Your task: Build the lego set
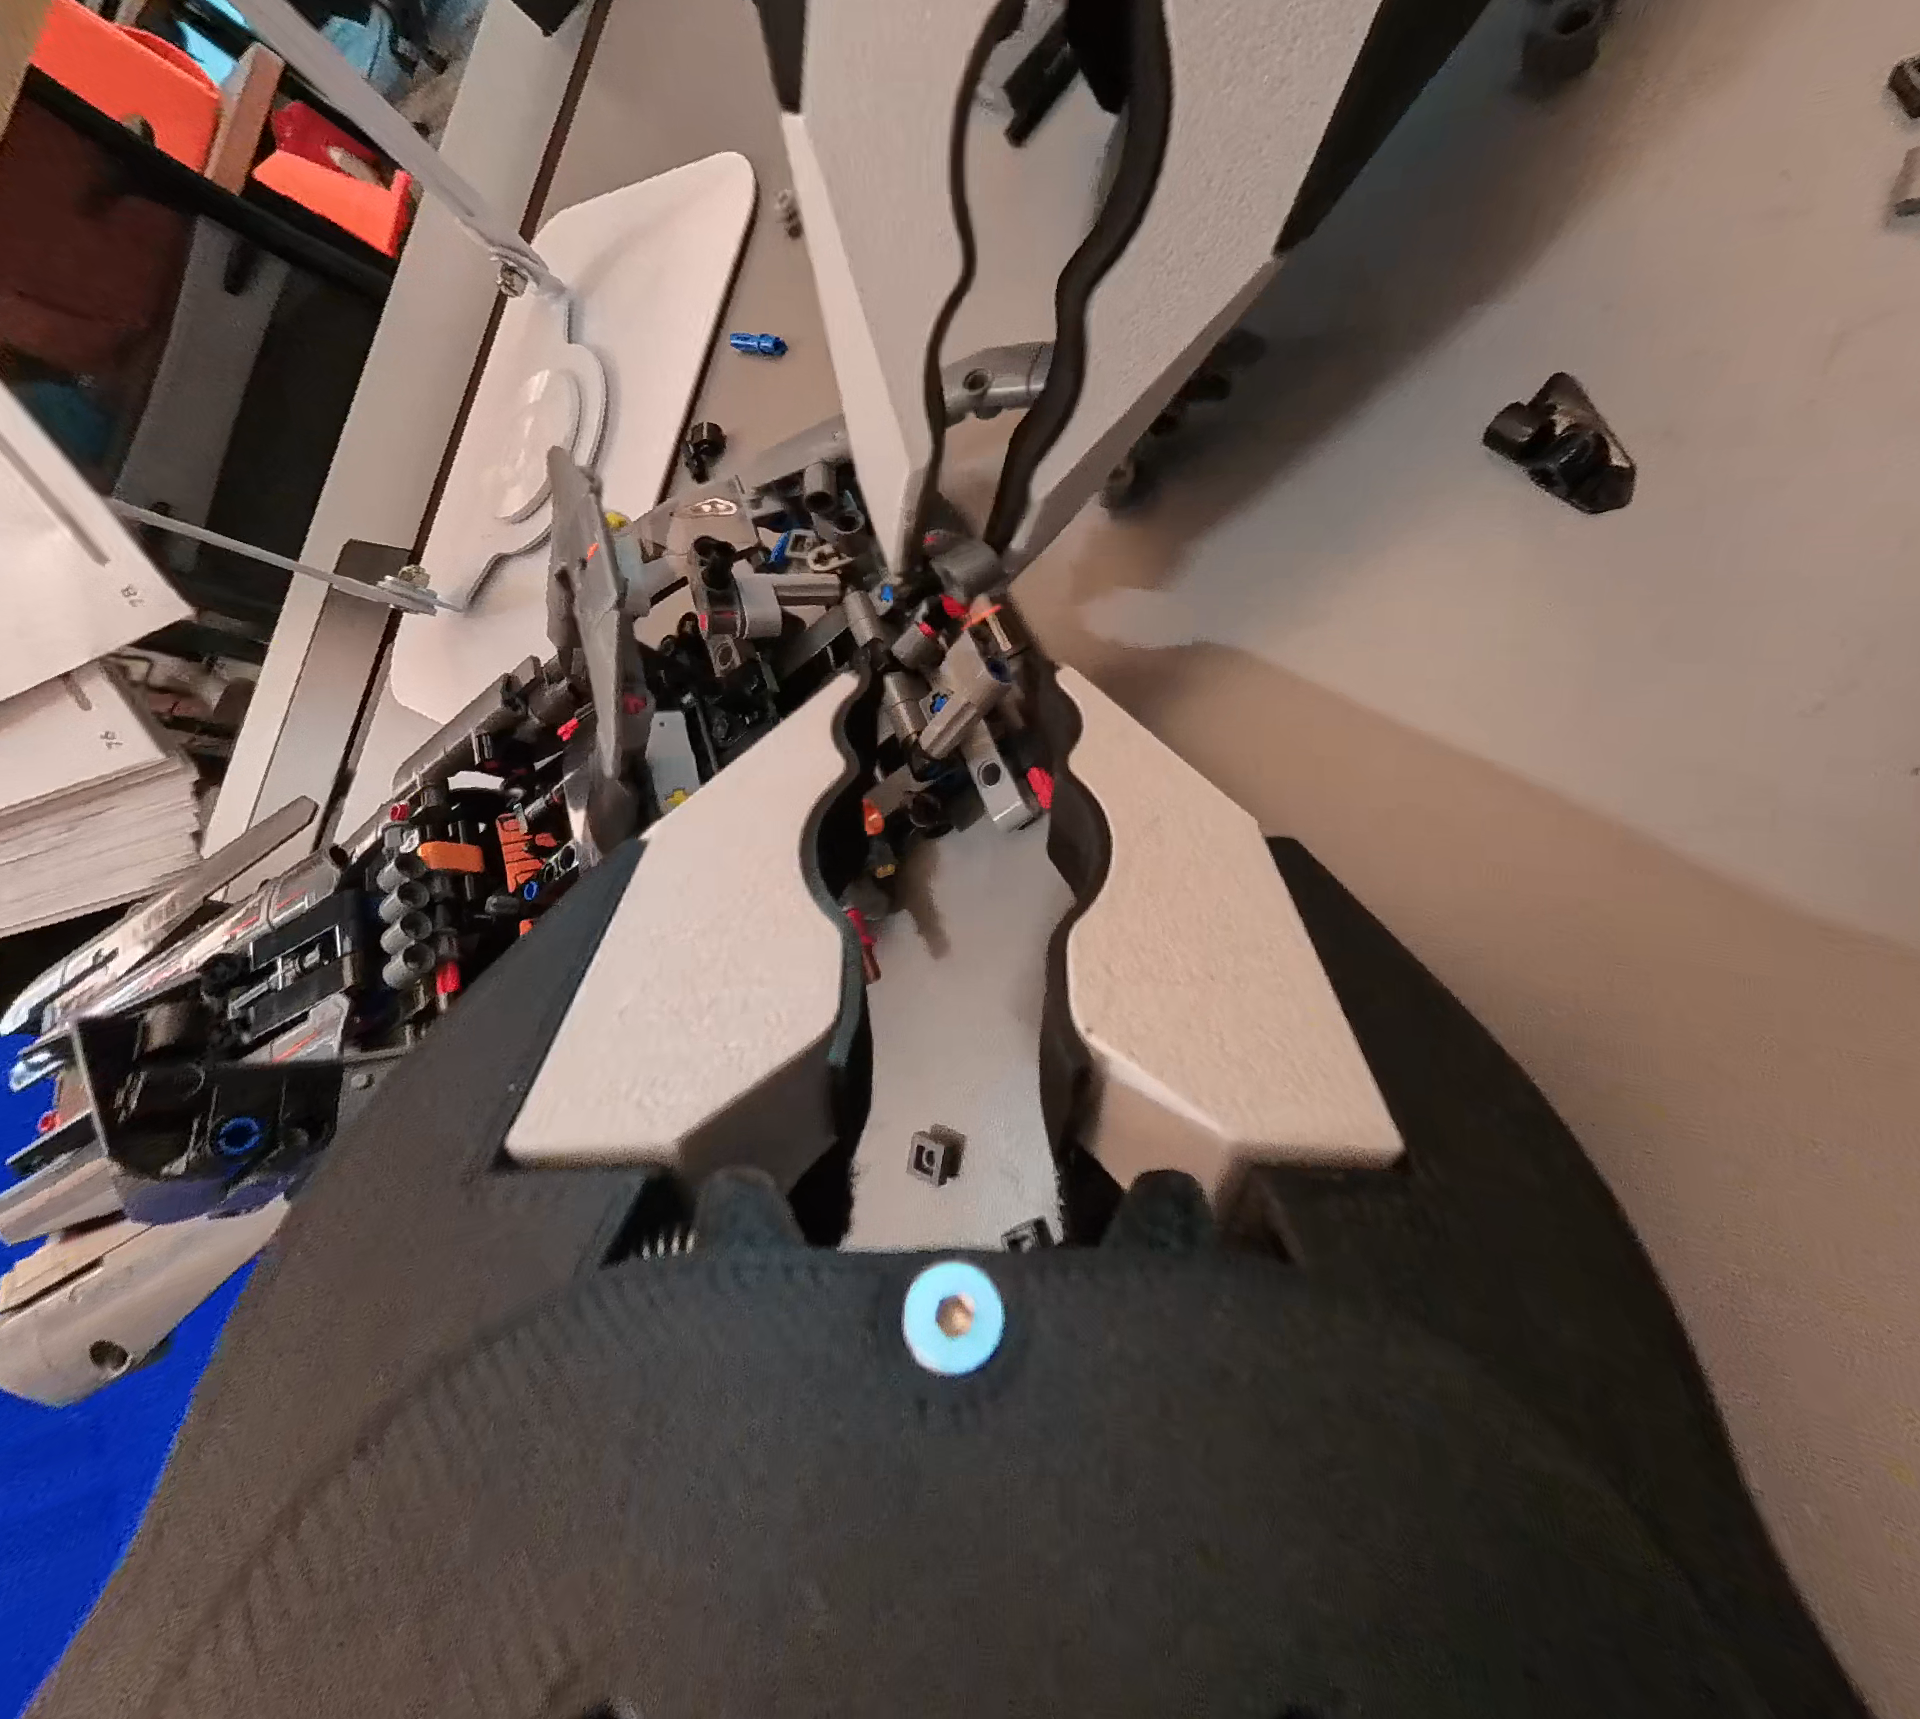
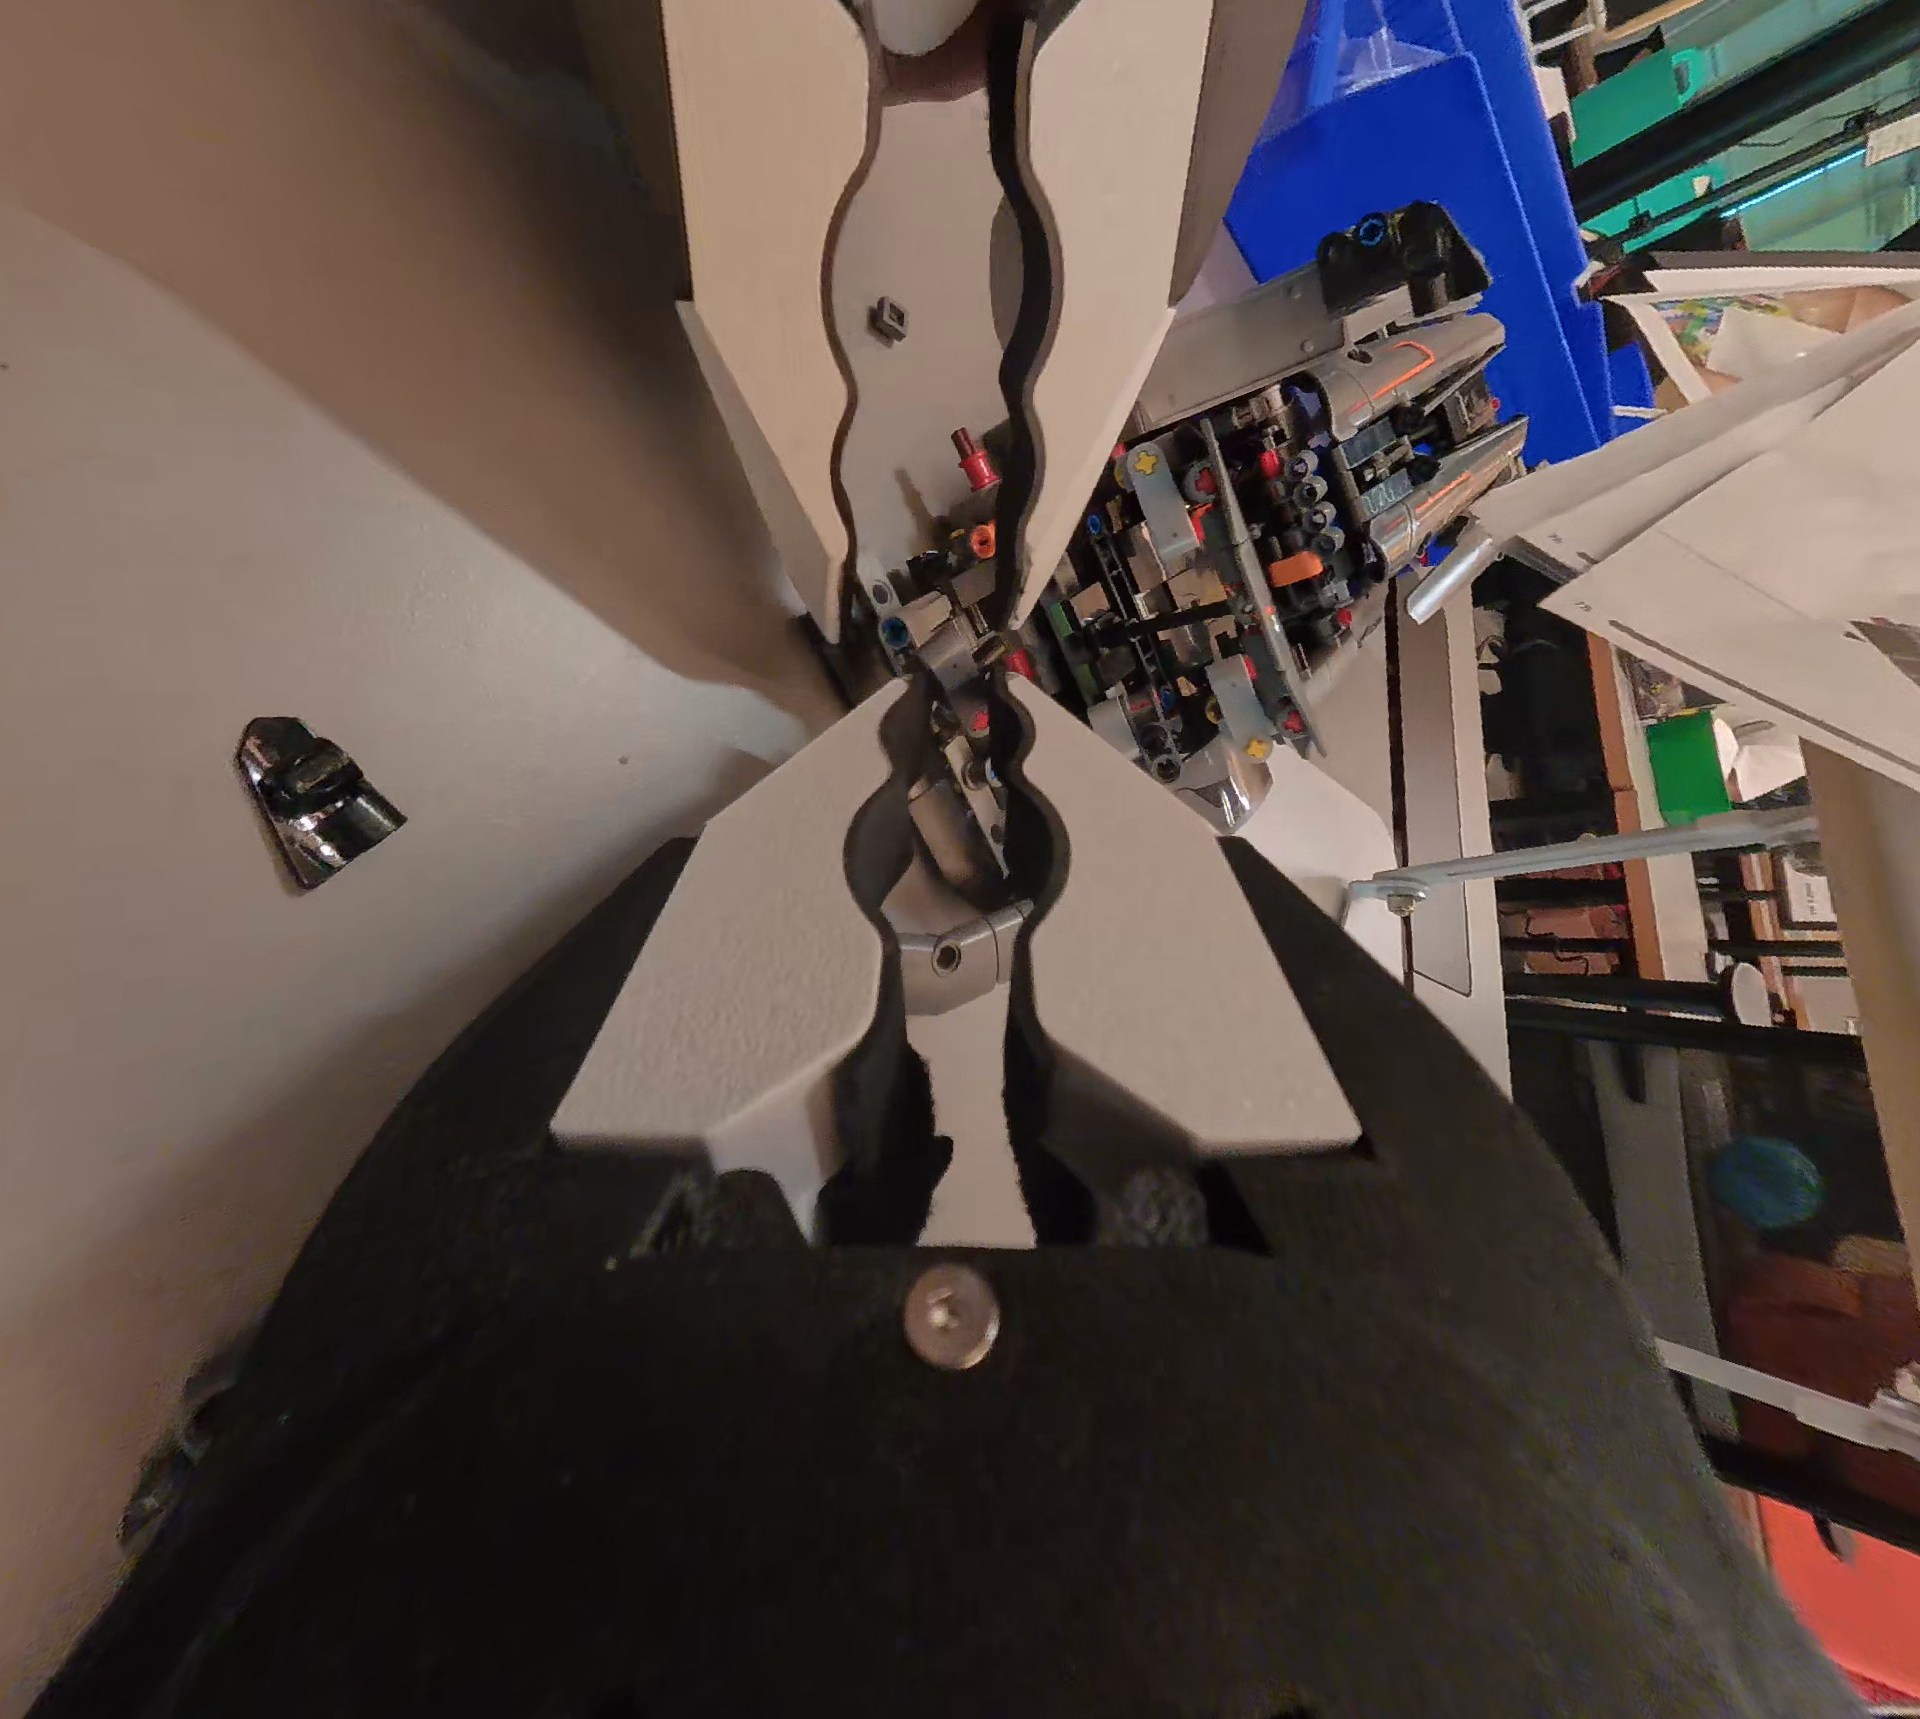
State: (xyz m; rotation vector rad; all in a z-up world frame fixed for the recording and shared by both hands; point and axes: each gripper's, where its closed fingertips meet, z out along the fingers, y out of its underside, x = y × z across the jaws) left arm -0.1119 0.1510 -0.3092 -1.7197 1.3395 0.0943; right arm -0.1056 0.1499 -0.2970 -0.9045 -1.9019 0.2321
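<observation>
A large grey and black Lego Technic model (image 1: 416, 848) lies on the white table (image 1: 1558, 838); it also shows in the right wrist view (image 2: 1299, 547). At its near end is a small grey sub-assembly (image 1: 961, 693). My left gripper (image 1: 961, 682) is closed on it from one side. My right gripper (image 2: 966, 698) meets it tip to tip from the opposite side and is shut on the same sub-assembly (image 2: 951, 942). I cannot tell whether the sub-assembly is joined to the model. Each gripper shows in the other's view: right (image 1: 956, 542), left (image 2: 935, 609).
Loose parts lie on the table: a black piece (image 1: 1558, 459) (image 2: 312, 796), a small dark grey piece (image 1: 932, 1155), a blue pin (image 1: 756, 343), a red pin (image 2: 974, 464). An instruction booklet (image 2: 1766, 526) and blue bins (image 2: 1403, 163) stand beyond the model. Only a small space, under 4 cm, lies between the two pairs of fingers. From either gripper's tips it is about 9 centimeters to the black piece (image 1: 1558, 459). The right camera catches it too, in the right wrist view (image 2: 334, 766).
</observation>
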